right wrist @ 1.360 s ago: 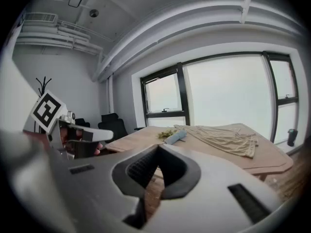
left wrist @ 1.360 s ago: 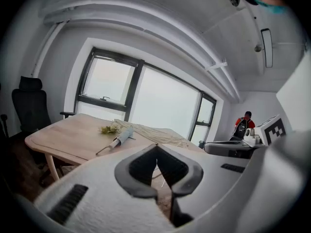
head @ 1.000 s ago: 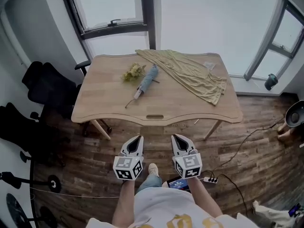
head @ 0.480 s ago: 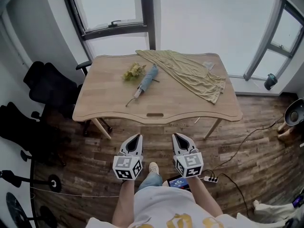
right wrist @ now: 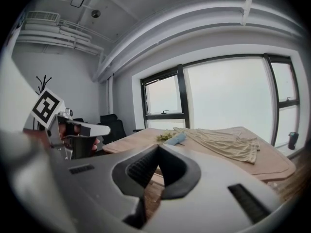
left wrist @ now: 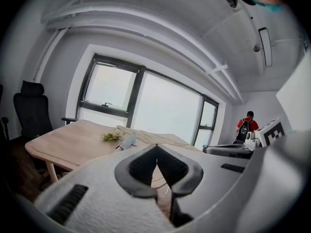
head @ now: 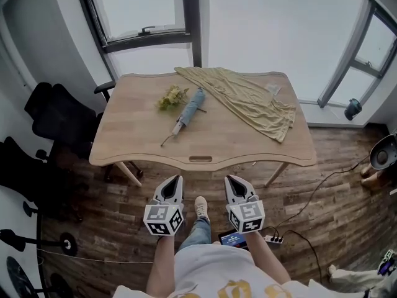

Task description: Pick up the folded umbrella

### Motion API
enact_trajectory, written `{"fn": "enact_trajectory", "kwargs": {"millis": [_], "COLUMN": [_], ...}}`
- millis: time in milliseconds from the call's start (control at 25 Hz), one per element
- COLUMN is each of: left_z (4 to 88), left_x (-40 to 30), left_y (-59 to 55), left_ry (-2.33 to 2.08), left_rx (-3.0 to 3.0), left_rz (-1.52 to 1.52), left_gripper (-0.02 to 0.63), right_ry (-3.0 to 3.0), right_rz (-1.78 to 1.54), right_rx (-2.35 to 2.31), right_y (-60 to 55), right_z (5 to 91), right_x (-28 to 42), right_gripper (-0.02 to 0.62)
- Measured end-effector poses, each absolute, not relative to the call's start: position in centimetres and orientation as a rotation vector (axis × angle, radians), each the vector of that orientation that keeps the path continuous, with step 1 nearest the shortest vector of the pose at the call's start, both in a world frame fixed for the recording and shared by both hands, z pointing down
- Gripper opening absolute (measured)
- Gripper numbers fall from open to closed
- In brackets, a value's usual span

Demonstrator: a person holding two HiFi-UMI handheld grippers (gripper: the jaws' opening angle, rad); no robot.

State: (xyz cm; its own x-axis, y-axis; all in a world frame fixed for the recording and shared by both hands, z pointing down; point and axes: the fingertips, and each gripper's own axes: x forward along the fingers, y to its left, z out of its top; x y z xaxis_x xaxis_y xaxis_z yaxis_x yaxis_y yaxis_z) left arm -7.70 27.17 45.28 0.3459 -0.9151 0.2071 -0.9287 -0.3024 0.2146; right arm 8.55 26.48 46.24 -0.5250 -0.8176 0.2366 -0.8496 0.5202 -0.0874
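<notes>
No word, number or brand can be read: behind their jaws the left gripper (head: 176,179) and the right gripper (head: 231,179) carry only black-and-white square markers (head: 164,220), and the gold print (head: 231,288) on the person's shirt (head: 211,267) is cut off and illegible.

Umbrella (head: 191,107), ahead of left gripper (head: 177,179): pale blue, whitish handle.
Cloth (head: 248,98), ahead of right gripper (head: 231,179): dull olive-yellow.
Flowers (head: 170,97): yellow-green.
Counter (head: 136,138): light wood grain.
Floor (head: 322,219): dark brown planks.
Both grippers: grey-white, black-and-white square markers.
</notes>
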Motion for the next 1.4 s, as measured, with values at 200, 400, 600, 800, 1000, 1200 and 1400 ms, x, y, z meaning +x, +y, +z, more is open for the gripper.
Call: {"fn": "enact_trajectory", "kwargs": {"millis": [200, 400, 600, 800, 1000, 1200, 1400], "left_z": [45.9, 45.7, 45.9, 46.2, 47.4, 48.8, 48.9], "left_x": [-8.4, -9.5, -10.8, -11.9, -12.7, -13.3, -12.5], "left_y": [20.6, 11.9, 3.7, -3.0, -7.7, -10.8, -12.2], "left_ry": [-1.619, -1.577, -1.514, -1.482, -1.451, -1.445, -1.402], "left_rx": [2.331, 2.338, 2.336, 2.344, 2.341, 2.334, 2.355], "left_rz": [0.068, 0.067, 0.055, 0.068, 0.096, 0.154, 0.164], "left_gripper": [0.02, 0.02, 0.02, 0.02, 0.02, 0.02, 0.02], "right_ry": [-2.567, -2.536, -2.506, -2.467, -2.43, -2.407, -2.382], "right_rz": [0.28, 0.288, 0.327, 0.347, 0.385, 0.404, 0.413], "right_rx": [1.455, 1.491, 1.526, 1.549, 1.592, 1.631, 1.663], "right_y": [20.2, 11.9, 4.6, -1.5, -5.8, -8.2, -9.2], "right_z": [46.9, 46.5, 46.5, 47.1, 48.0, 48.4, 48.3], "right_x": [8.0, 7.2, 5.9, 4.8, 4.3, 4.2, 5.0], "right_gripper": [0.011, 0.011, 0.011, 0.011, 0.011, 0.011, 0.011]}}
